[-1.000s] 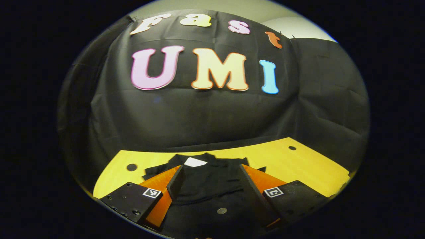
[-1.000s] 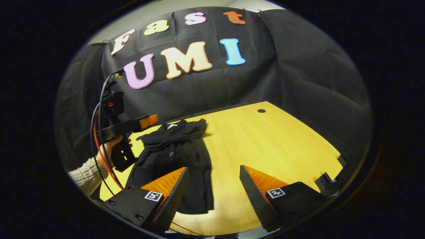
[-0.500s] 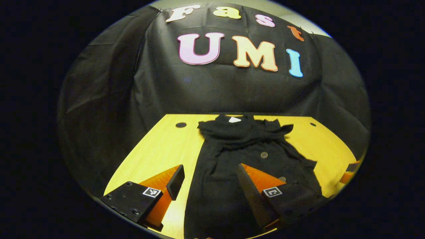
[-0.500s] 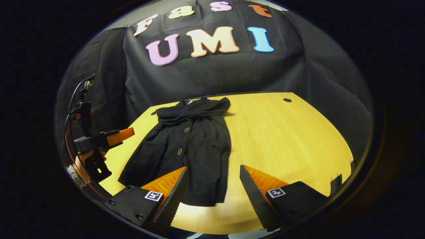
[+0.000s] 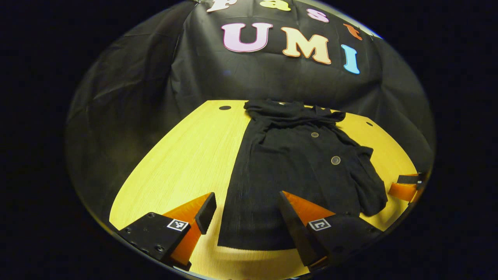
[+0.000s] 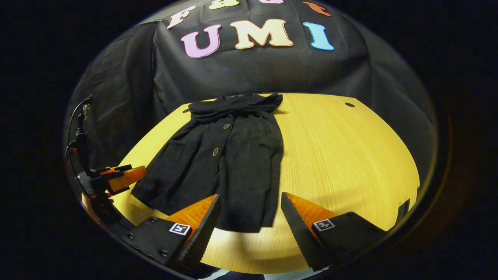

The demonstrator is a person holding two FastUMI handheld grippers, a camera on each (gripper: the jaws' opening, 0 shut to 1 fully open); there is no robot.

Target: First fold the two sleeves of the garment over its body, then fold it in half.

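- Presently, the garment (image 5: pixel 295 163) lay flat on the table (image 5: pixel 186 163), collar end toward the booth wall and hem toward the grippers. It was a dark buttoned piece.
- Both sleeves appeared drawn in near the collar, bunched in a dark band across the chest. By judgement, the sleeve folds were done or close to it, and the fold in half was not yet made.
- The left gripper (image 5: pixel 245 212) hovered above the hem with its fingers spread apart, holding nothing. One finger stood over bare wood beside the garment's edge; the other stood over the cloth.
- The right gripper (image 6: pixel 249 217) likewise hung above the hem at the opposite side, fingers spread wide and empty. Its view also showed the left gripper farther off at the table's edge, with part of the hand holding it.
- In the right gripper view, the hem corner lay between that gripper's fingers, seen from above; no contact with the cloth was evident.
- Handling assessment: the fabric looked soft, light and limp, with loose ripples along its right edge. It would likely sag and slide on the smooth table rather than hold a crease.
- Recommended hold: pinch the two hem corners, one per gripper, taking both layers where the front panels overlap.
- Risk noted: an uneven lift could drag the bunched sleeves out of place.
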